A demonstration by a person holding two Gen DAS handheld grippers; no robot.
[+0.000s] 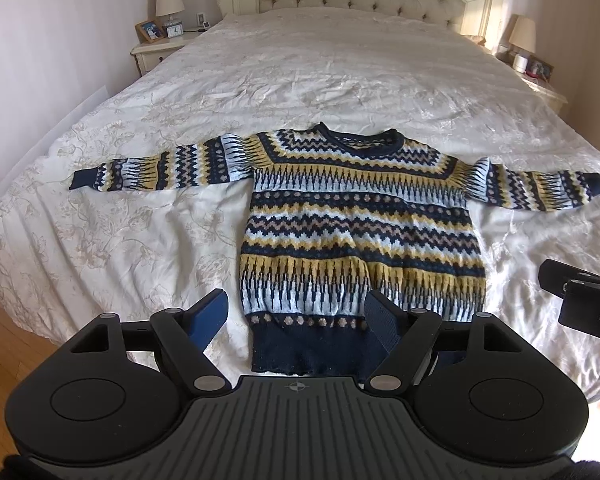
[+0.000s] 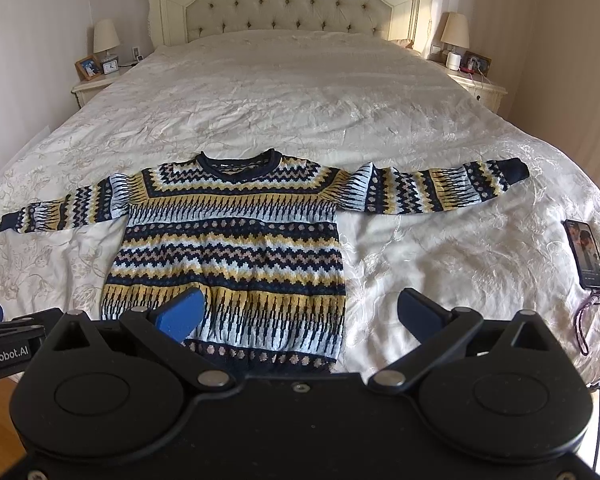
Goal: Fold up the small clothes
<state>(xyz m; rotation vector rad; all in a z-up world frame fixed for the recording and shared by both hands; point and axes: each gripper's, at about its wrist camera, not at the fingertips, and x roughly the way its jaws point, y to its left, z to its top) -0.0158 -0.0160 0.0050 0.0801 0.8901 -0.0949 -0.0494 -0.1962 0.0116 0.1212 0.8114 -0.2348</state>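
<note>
Sweater: a knitted sweater (image 1: 360, 216) with navy, yellow and pale blue bands lies flat and face up on the bed (image 1: 300, 72), near the foot edge, with its neck toward the headboard (image 2: 288, 4).
Sleeves: both are spread straight out to the sides, one toward each long edge of the bed.
Hem: the navy hem (image 1: 312, 356) reaches almost to the foot edge.
Left gripper: the left gripper (image 1: 298, 318) hangs above the hem with its jaws apart; nothing is between them and they do not touch the knit.
Right gripper: the right gripper (image 2: 300, 314) hangs above the lower right corner of the sweater, jaws apart and empty; one blue finger is over the knit, the other over the bare bedspread.
Phone: a smartphone (image 2: 586, 254) with a lit screen lies near the right edge of the bed, well apart from the sleeve cuff; a purple strap (image 2: 586, 320) trails from it toward the foot edge.
Bedspread: cream, with a flower pattern and many wrinkles.
Nightstands: one at each side of the headboard, each with a lamp (image 2: 106, 38); the left one also carries a photo frame (image 2: 88, 67) and a small clock (image 2: 110, 66).
In the way: nothing lies on the sweater.
</note>
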